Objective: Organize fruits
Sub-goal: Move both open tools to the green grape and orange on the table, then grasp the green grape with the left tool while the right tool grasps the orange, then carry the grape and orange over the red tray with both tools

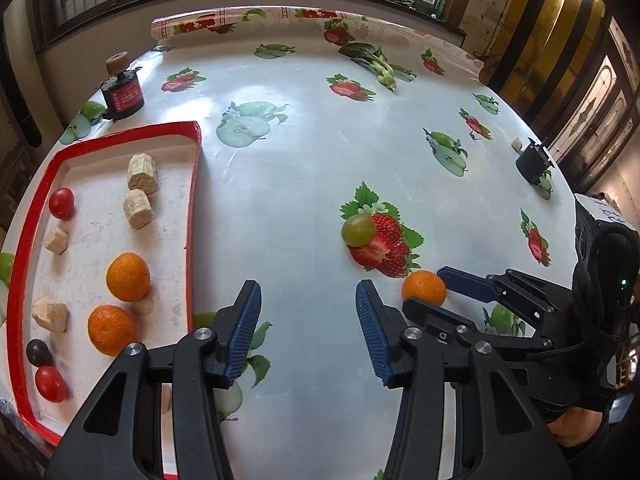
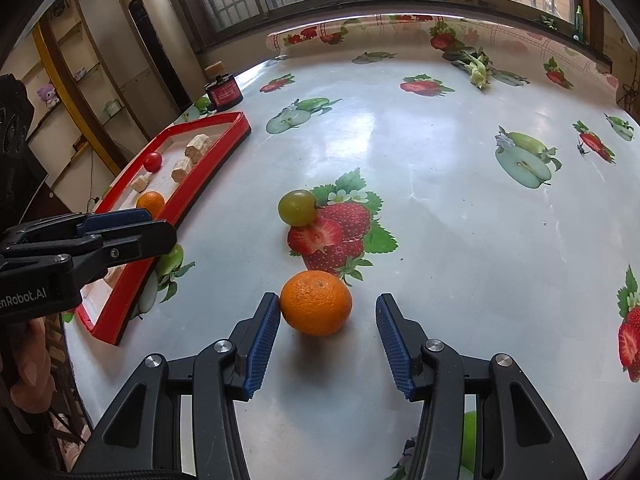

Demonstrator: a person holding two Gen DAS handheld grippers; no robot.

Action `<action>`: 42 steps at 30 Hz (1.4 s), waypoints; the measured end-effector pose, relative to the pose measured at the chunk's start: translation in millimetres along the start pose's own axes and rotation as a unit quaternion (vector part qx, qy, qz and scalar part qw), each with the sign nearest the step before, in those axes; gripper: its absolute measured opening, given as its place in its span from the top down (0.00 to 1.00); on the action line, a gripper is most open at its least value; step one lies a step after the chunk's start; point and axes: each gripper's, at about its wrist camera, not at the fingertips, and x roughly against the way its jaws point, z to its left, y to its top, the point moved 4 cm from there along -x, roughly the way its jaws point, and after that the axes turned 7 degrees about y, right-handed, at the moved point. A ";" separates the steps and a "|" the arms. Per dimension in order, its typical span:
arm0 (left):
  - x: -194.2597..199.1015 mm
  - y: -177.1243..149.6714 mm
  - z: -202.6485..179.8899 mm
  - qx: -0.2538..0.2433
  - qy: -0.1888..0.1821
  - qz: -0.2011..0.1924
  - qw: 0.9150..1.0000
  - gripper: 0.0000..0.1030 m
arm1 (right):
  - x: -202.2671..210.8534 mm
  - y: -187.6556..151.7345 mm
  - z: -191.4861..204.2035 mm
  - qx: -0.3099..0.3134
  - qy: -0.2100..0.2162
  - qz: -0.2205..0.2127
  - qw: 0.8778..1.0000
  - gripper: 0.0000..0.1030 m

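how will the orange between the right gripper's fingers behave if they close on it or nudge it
The orange is round and sits loose on the glossy tablecloth, so a one-sided nudge would probably roll it. Its dimpled peel and the ribbed pads should grip well. It looks firm, not fragile.

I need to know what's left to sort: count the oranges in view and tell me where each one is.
3. Two oranges lie in the red tray. The third orange sits on the table between the right hand-held gripper's open fingers. Others may be hidden.

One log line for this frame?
right gripper: open around round orange tangerine | left gripper: open, empty | red-rimmed tray: two tangerines inside
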 end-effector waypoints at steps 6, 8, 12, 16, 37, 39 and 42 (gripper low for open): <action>-26.2 12.5 -20.9 -0.012 -0.018 0.012 1.000 0.54 | 9.4 2.8 -8.8 -0.009 0.010 -0.011 1.000 0.65; -34.8 17.4 -27.6 -0.014 -0.024 0.016 0.999 0.54 | 17.5 3.7 -16.7 -0.019 0.013 -0.018 1.000 0.65; -50.6 25.3 -41.3 -0.026 -0.028 0.020 0.999 0.54 | 32.1 6.3 -32.8 -0.033 0.002 -0.032 0.999 0.65; -63.5 28.4 -46.9 -0.034 -0.024 0.023 0.999 0.69 | 39.7 8.0 -45.3 -0.050 -0.001 -0.039 0.998 0.65; -3.4 2.9 -10.6 -0.009 -0.009 -0.025 1.000 0.77 | 45.3 14.0 -15.4 -0.029 0.009 -0.048 0.998 0.65; 0.4 -0.3 -6.1 -0.004 -0.008 -0.026 1.000 0.77 | 45.4 14.6 -8.6 -0.023 0.012 -0.049 0.998 0.65; 6.7 -5.6 0.0 0.003 -0.008 -0.028 1.000 0.77 | 45.2 14.9 0.3 -0.016 0.015 -0.049 0.999 0.65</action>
